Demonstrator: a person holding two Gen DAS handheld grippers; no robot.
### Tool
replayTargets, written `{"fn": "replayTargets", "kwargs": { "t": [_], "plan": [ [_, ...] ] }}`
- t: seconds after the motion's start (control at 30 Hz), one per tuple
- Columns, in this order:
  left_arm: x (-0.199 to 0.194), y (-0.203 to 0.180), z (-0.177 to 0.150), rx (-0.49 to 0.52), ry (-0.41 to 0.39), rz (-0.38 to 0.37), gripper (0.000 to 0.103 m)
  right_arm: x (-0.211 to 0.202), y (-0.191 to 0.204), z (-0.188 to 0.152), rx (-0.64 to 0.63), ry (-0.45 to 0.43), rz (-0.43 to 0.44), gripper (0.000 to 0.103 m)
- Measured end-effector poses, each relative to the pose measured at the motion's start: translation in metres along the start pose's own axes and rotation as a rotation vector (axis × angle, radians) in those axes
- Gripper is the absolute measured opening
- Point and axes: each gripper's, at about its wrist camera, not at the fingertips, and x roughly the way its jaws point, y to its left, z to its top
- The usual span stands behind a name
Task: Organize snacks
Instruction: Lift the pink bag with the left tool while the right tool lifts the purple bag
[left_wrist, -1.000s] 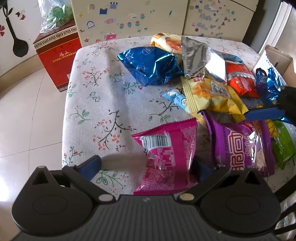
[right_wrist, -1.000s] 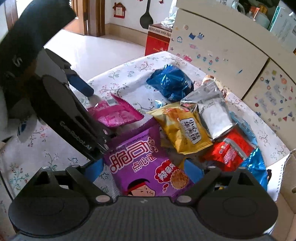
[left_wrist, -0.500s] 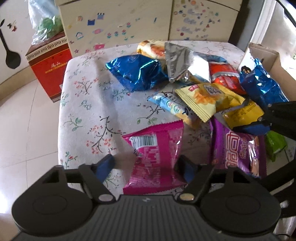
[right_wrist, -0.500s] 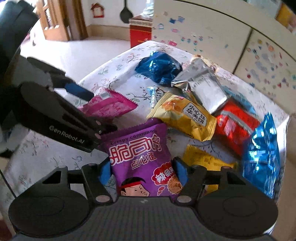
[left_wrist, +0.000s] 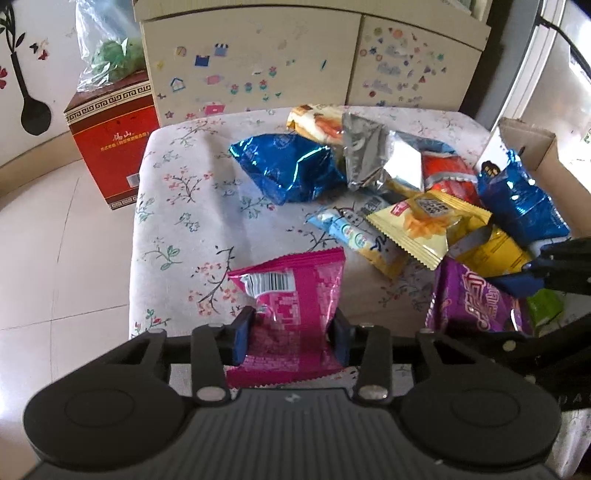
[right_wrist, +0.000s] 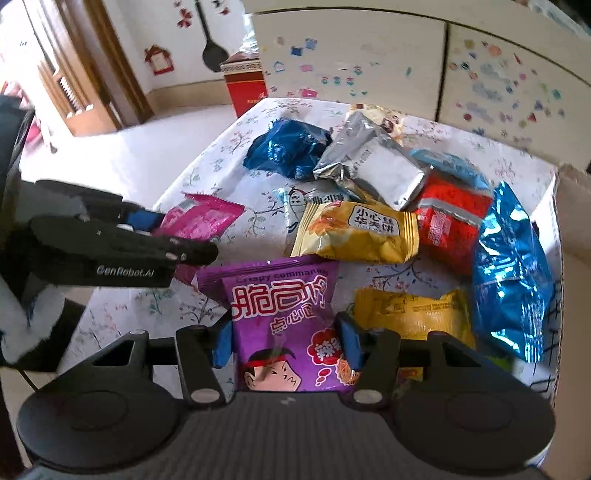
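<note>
Near the table's (left_wrist: 173, 221) front edge, the left gripper (left_wrist: 291, 334) is closing on a pink packet (left_wrist: 291, 295), pads at both its sides; the right gripper (right_wrist: 286, 341) is closing likewise on a purple packet (right_wrist: 280, 314) beside it. Both look light, puffy, crinkly and slippery, with crushable contents, so a gentle mid-body pinch seems best. A cardboard box (left_wrist: 532, 147) stands past the right edge; its contents are hidden.
</note>
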Motion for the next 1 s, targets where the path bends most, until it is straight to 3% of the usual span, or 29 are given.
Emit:
{"fn": "replayTargets", "kwargs": {
  "t": [0.33,0.4,0.43,0.63,0.9,1.0],
  "plan": [
    [-0.014,-0.004,0.007,-0.014,-0.057,0.000,0.041,-0.008,0.003,0.003,0.029,-0.024,0.016,0.059],
    [-0.016,-0.006,0.009,-0.014,-0.065,0.000,0.041,-0.009,0.002,0.002,0.037,-0.026,0.020,0.055],
    [-0.018,-0.007,0.010,-0.012,-0.070,0.003,0.041,-0.010,0.002,0.002,0.039,-0.028,0.024,0.049],
    [-0.023,-0.015,0.015,0.001,-0.096,0.015,0.041,-0.015,0.005,0.002,0.040,-0.045,0.023,0.045],
    [-0.024,-0.019,0.018,0.006,-0.105,0.024,0.041,-0.010,0.008,0.001,0.024,-0.041,0.024,0.047],
    [-0.024,-0.022,0.018,0.013,-0.109,0.032,0.041,-0.003,0.010,0.000,-0.002,-0.031,0.011,0.062]
  ]
}}
